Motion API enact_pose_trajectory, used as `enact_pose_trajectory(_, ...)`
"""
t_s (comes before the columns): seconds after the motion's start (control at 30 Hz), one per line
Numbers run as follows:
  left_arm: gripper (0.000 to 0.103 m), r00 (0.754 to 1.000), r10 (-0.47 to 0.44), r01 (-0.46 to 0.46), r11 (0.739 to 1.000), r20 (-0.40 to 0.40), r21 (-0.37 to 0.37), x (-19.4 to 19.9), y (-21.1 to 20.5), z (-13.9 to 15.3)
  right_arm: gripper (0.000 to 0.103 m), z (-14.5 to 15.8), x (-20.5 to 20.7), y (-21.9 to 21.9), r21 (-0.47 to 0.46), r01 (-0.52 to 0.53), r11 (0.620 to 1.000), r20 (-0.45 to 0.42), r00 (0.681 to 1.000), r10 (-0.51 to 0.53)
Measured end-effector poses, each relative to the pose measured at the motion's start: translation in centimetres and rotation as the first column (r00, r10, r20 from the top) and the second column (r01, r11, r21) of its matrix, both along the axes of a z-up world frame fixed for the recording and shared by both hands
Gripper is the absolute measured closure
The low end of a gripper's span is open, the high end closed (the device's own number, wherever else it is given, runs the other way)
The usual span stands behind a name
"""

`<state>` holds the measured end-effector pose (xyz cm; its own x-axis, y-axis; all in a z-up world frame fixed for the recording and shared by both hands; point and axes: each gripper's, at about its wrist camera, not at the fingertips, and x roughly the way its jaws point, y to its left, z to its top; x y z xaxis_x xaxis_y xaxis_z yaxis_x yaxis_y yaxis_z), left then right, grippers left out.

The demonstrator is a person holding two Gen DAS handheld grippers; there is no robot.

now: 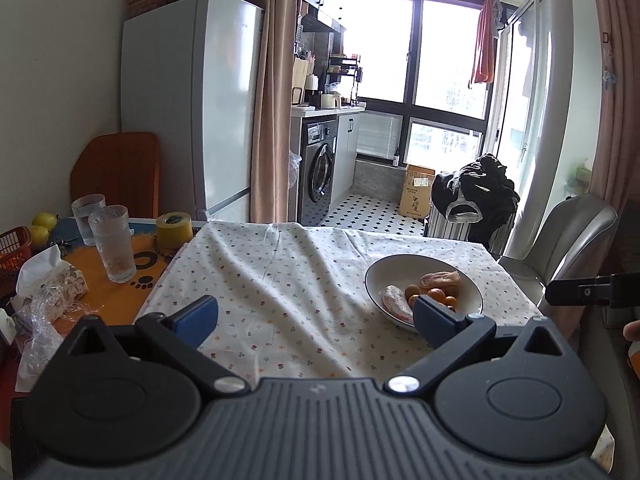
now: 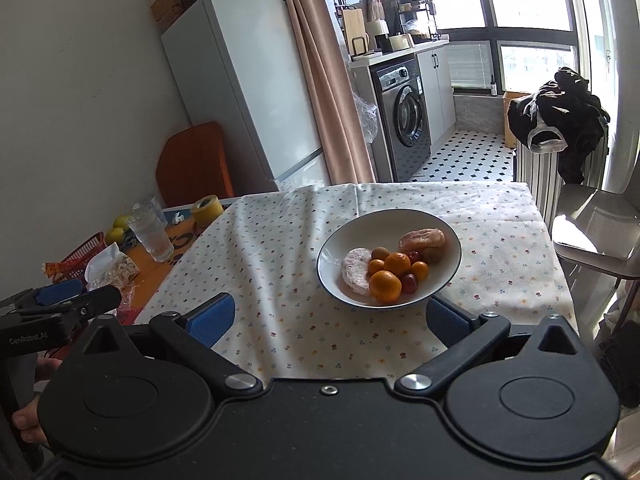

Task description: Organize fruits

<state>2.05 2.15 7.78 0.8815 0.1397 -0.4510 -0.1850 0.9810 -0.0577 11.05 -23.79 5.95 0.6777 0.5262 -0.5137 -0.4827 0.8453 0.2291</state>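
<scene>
Daylight from tall windows falls across a kitchen with a white fridge [image 1: 192,100] and a washing machine [image 1: 318,166] behind a table under a floral tablecloth [image 1: 272,280].

From the left wrist view, the left gripper [image 1: 316,318] hangs above the near part of the cloth with its blue-padded jaws spread wide and nothing between them. A white bowl [image 1: 376,276] sits on the cloth to the right, partly hidden by the right-hand pad. Off the cloth to the left stand two drinking glasses [image 1: 110,242], a roll of yellow tape [image 1: 173,230] and two yellow-green fruits [image 1: 42,226] beside a red basket [image 1: 14,246].

From the right wrist view, the right gripper [image 2: 330,322] is also wide apart and empty, just short of the bowl [image 2: 332,248], which lies almost straight ahead. Inside it lie two mandarins [image 2: 385,286], some smaller orange fruits, a brownish kiwi-like fruit [image 2: 379,254], reddish date-like fruits [image 2: 409,283], a pale pink-speckled slice [image 2: 356,270] and a wrapped pinkish piece [image 2: 422,239] at the back.

The mandarins look light, round and slightly yielding, so a gentle closing across the widest part of the nearest one seems best; smooth skins may roll or slip. The slice looks soft and easily bruised. The bowl itself is likely ceramic and could skid on the loose cloth if nudged.
</scene>
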Motion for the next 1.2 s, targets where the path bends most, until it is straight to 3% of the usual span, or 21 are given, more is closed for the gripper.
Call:
enact_pose_trajectory(0.37,0.0,0.999,-0.048,0.048,0.999,0.022,0.006,-1.2,-1.6,1.5,0.0,1.5,-3.0,-1.4,0.008,-0.028,1.0,0.047,0.999,0.028)
enact_pose_trajectory(1.2,0.0,0.993,-0.103,0.104,0.995,-0.05,0.007,-0.1,-2.3,-0.2,0.0,0.8,-3.1,-0.9,-0.012,-0.042,0.999,0.03,0.999,0.043)
